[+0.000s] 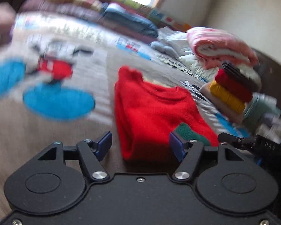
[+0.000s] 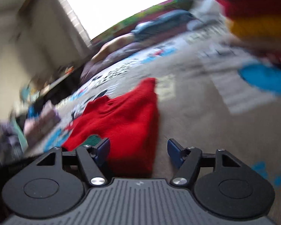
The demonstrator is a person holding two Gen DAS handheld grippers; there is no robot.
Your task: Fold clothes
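The red garment (image 1: 155, 112) lies folded on the patterned bedspread (image 1: 95, 71), straight ahead of the left gripper (image 1: 140, 145) and reaching back between its fingers. Its near edge sits low between the two blue pads (image 1: 105, 144), and a green patch (image 1: 189, 133) shows at its near right corner, just by the right-hand pad. To the left of the garment the bedspread is bare of clothes, with only printed blue and red shapes, so there is open room on that side. To the right, a stack of folded clothes (image 1: 232, 88) in red, yellow and pale layers stands near, with a pink blanket (image 1: 221, 46) piled behind it, and that side is crowded. Pillows (image 1: 129, 22) line the far edge of the bed.

The left gripper's jaws stand wide, gripping nothing; whether the pads touch the cloth cannot be told through the blur.

In the right wrist view, the right gripper (image 2: 138, 151) also has its jaws spread wide and empty. The garment (image 2: 121, 123) lies ahead and to its left, its near edge by the left pad (image 2: 103, 150). Ahead and to the right, the bedspread (image 2: 193, 97) is open.
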